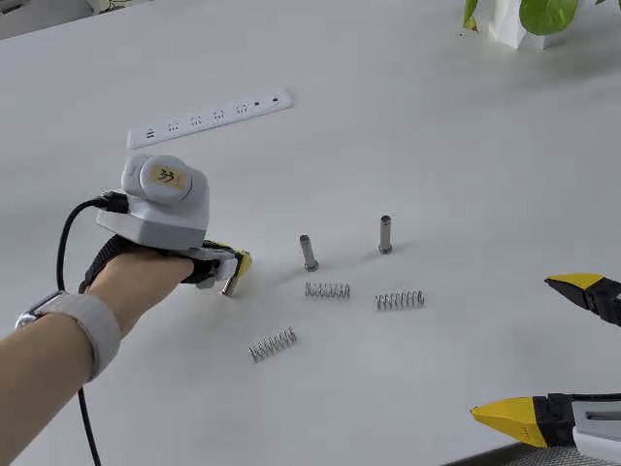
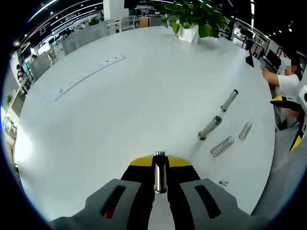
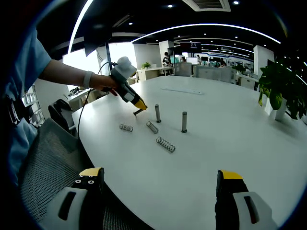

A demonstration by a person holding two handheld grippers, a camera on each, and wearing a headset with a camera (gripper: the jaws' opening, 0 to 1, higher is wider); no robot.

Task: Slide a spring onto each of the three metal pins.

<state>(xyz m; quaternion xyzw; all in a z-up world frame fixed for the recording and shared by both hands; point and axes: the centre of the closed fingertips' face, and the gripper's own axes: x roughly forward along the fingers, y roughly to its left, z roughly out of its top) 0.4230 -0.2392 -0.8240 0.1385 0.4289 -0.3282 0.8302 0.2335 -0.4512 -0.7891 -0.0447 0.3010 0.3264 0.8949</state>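
**Desk:** While the person's left hand (image 1: 136, 277) grips its handle, forearm angled in from the lower left, what does the left gripper (image 1: 236, 272) carry?

**Photographer:** Its yellow-tipped jaws are closed tight on a metal pin (image 1: 229, 285). The nose tilts down toward the white table (image 1: 437, 146). The pin's lower end sits right at the surface, but I cannot tell if it touches. A pale wristband (image 1: 82, 320) circles the wrist, and a black cable (image 1: 63, 243) loops off the back of the tool.

**Desk:** And the other parts?

**Photographer:** Just right of those jaws, the nearer pin (image 1: 309, 252) and the farther pin (image 1: 385, 234) stand upright. Three springs lie flat and loose in front of them: the left spring (image 1: 273, 344), the middle spring (image 1: 327, 289) and the right spring (image 1: 400, 300).

**Desk:** The other tool?

**Photographer:** At the table's near edge, well apart from the parts, the right gripper (image 1: 511, 347) hovers level with its jaws spread wide, holding nothing.
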